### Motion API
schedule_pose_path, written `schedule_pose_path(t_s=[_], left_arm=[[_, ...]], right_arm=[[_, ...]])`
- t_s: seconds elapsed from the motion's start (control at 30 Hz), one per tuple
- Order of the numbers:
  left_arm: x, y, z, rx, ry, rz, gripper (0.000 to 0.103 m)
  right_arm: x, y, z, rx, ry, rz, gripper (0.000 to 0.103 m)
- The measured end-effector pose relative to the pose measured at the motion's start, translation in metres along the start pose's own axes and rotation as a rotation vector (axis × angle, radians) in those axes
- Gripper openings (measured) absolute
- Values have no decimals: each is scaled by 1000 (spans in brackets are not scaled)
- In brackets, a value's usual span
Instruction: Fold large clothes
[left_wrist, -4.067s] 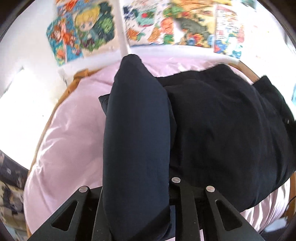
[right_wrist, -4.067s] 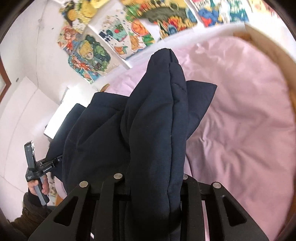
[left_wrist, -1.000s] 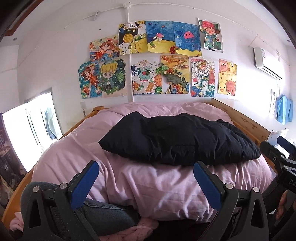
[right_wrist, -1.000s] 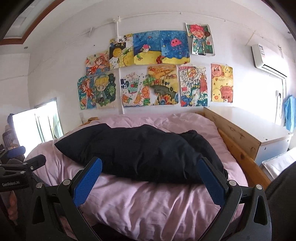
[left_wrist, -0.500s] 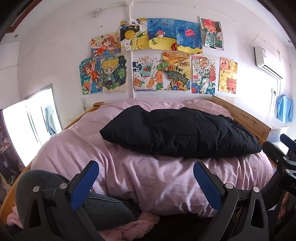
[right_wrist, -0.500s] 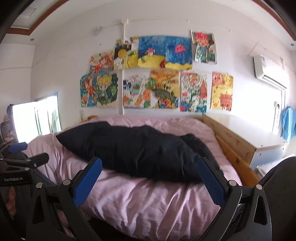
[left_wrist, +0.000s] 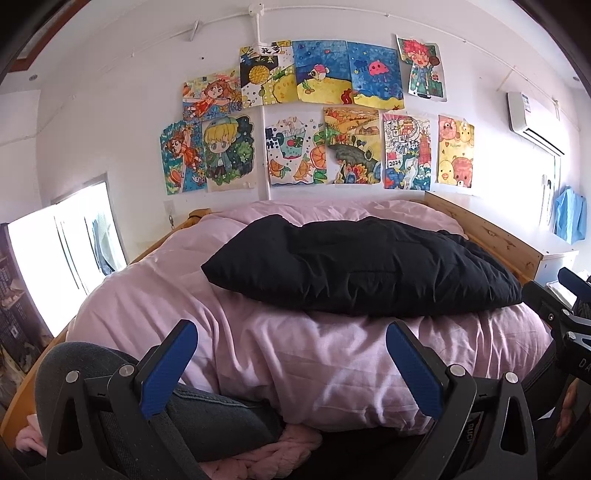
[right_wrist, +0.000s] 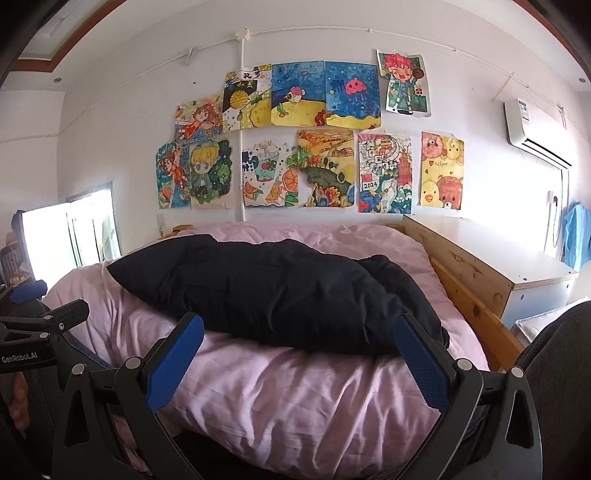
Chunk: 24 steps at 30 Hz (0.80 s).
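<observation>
A dark navy padded garment (left_wrist: 362, 269) lies folded in a long bundle across the pink quilt (left_wrist: 295, 354) on the bed; it also shows in the right wrist view (right_wrist: 273, 291). My left gripper (left_wrist: 291, 365) is open and empty, held back from the bed's near edge. My right gripper (right_wrist: 299, 362) is open and empty, also short of the garment. Each gripper shows at the edge of the other's view, the right one (left_wrist: 561, 314) and the left one (right_wrist: 40, 325).
A wooden bed frame (right_wrist: 469, 295) runs along the right, with a white cabinet (right_wrist: 535, 280) beyond it. Drawings (left_wrist: 314, 122) cover the wall behind. A bright window (left_wrist: 62, 254) is at left. The person's knee in grey trousers (left_wrist: 110, 373) is near the left gripper.
Both grippers let go of the garment, opened, and pulled back from the bed. In the last second the views only drifted slightly; the garment lies still.
</observation>
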<state>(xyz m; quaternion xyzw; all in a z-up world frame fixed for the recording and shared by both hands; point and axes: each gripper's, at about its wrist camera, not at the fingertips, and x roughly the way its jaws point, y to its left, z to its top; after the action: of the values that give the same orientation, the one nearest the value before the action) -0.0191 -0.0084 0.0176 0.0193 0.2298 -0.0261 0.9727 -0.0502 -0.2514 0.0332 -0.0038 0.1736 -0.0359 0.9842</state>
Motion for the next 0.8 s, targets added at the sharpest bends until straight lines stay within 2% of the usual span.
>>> schedule_pose_path(t_s=[0.8], left_arm=[[-6, -1, 1, 0, -21, 9, 103]], right_arm=[[-1, 2, 0, 7, -2, -1, 102]])
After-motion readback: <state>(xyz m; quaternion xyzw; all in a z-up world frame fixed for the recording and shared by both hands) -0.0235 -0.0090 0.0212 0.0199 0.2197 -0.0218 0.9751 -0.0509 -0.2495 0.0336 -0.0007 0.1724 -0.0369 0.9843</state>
